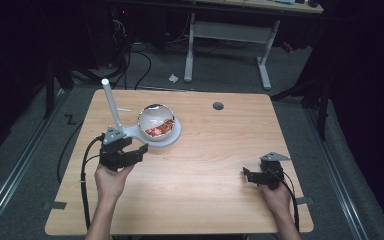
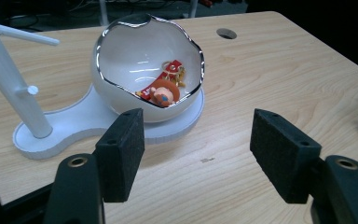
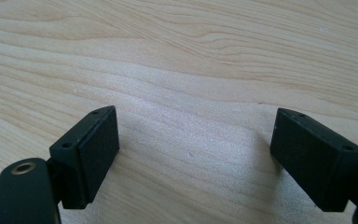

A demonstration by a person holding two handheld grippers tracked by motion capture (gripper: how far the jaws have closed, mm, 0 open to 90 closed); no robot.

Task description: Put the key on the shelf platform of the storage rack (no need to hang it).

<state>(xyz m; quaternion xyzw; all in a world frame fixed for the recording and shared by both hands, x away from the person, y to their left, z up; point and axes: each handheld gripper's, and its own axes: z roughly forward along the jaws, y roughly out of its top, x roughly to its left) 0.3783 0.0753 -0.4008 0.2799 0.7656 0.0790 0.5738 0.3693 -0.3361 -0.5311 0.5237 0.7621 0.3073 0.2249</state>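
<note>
A white egg-shaped bowl [image 1: 156,121] [image 2: 144,65] with a broken-shell rim stands on a white base [image 1: 172,137] [image 2: 74,126] that also carries a slanted white post [image 1: 111,106] [image 2: 9,79]. Inside the bowl lies a small red and orange toy figure [image 2: 164,92] [image 1: 159,130] with a gold chain. My left gripper [image 1: 135,149] [image 2: 198,156] hovers just in front of the base, open, with nothing between its jaws. My right gripper [image 1: 247,175] [image 3: 196,156] is at the table's right front, open over bare wood.
The wooden table [image 1: 210,150] has a round cable hole [image 1: 218,106] [image 2: 226,33] at the back. A thin white peg [image 2: 25,35] sticks out from the post. Behind the table stand a white desk frame [image 1: 230,40] and floor cables [image 1: 130,55].
</note>
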